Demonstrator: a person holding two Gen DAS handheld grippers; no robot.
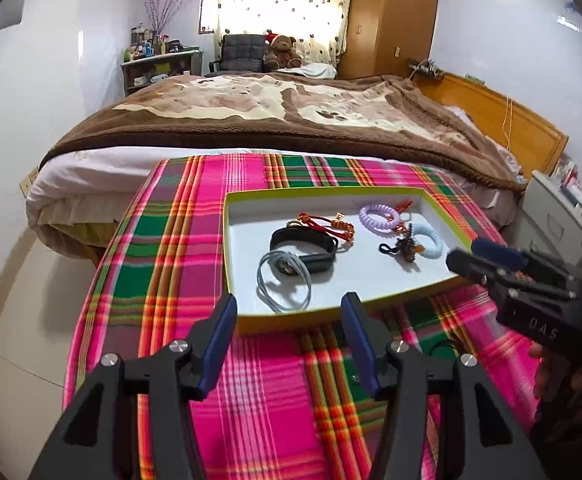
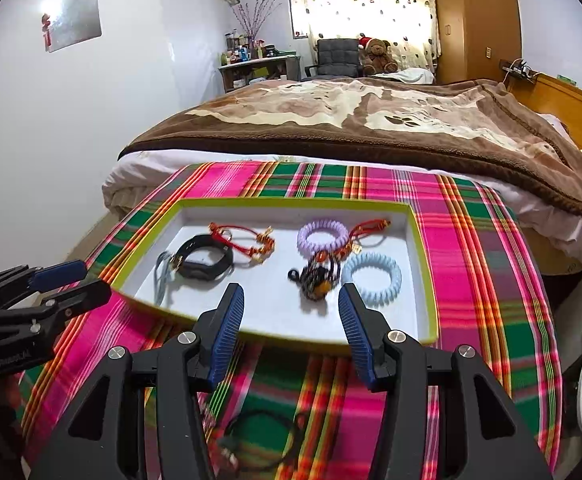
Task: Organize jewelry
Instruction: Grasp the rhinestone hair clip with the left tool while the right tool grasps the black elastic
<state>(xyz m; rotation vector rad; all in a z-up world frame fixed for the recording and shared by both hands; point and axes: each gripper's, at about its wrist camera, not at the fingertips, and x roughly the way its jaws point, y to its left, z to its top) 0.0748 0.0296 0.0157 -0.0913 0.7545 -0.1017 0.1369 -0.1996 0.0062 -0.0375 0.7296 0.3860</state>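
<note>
Both claws wide and empty — left claw (image 1: 289,306) and right claw (image 2: 291,300) hover at the near rim of the shallow white tray with the lime-green edge (image 2: 425,240), on the plaid-covered worktop (image 2: 471,240). Most pieces are in the tray already: black smartband (image 2: 205,260), red cord bracelet (image 2: 243,240), lilac coil tie (image 2: 323,236), pale blue coil tie (image 2: 373,276), dark beaded charm (image 2: 317,278). One thin dark cord bracelet (image 2: 263,440) is outside, on the cloth below the right claw's fingers — right hand looks nearer; likely next pick, needs to pull back and dip.
</note>
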